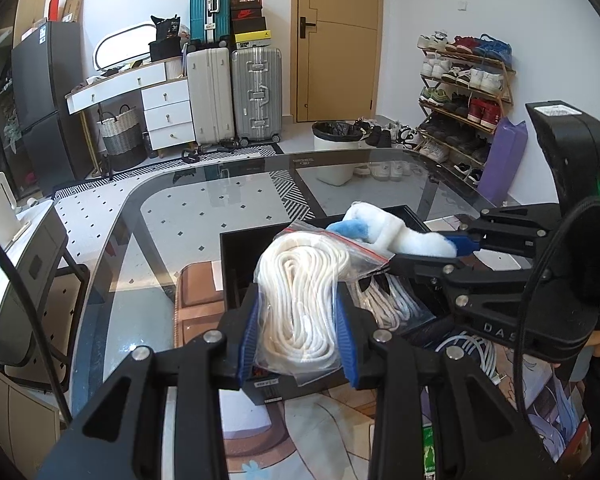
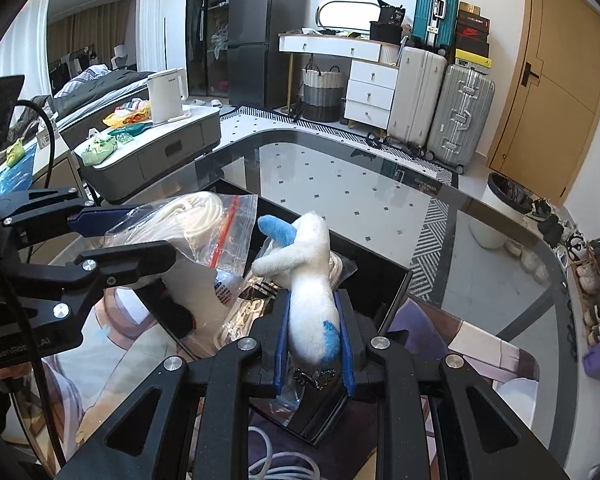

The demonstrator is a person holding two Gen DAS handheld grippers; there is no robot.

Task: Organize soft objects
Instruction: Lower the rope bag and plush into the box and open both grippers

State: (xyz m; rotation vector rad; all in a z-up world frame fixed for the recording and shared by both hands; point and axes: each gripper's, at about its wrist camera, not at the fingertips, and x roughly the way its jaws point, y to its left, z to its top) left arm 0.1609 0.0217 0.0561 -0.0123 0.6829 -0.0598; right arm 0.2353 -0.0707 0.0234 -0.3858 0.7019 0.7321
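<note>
My left gripper [image 1: 298, 332] is shut on a clear zip bag of coiled white rope [image 1: 300, 292] and holds it over a black box [image 1: 236, 264] on the glass table. My right gripper [image 2: 314, 334] is shut on a white and blue plush toy [image 2: 310, 280], held over the same box [image 2: 392, 292]. The plush [image 1: 384, 232] and the right gripper [image 1: 460, 246] also show at the right of the left wrist view. The rope bag [image 2: 196, 224] and the left gripper [image 2: 112, 236] show at the left of the right wrist view. Another bagged white cord [image 1: 384, 300] lies inside the box.
The glass table [image 1: 204, 216] carries a printed mat [image 1: 320, 432] and a loose white cable [image 1: 476, 352]. A grey side table [image 2: 160, 140] with a kettle stands to the left. Suitcases [image 1: 236, 92], a bin [image 1: 336, 148] and a shoe rack [image 1: 464, 96] line the walls.
</note>
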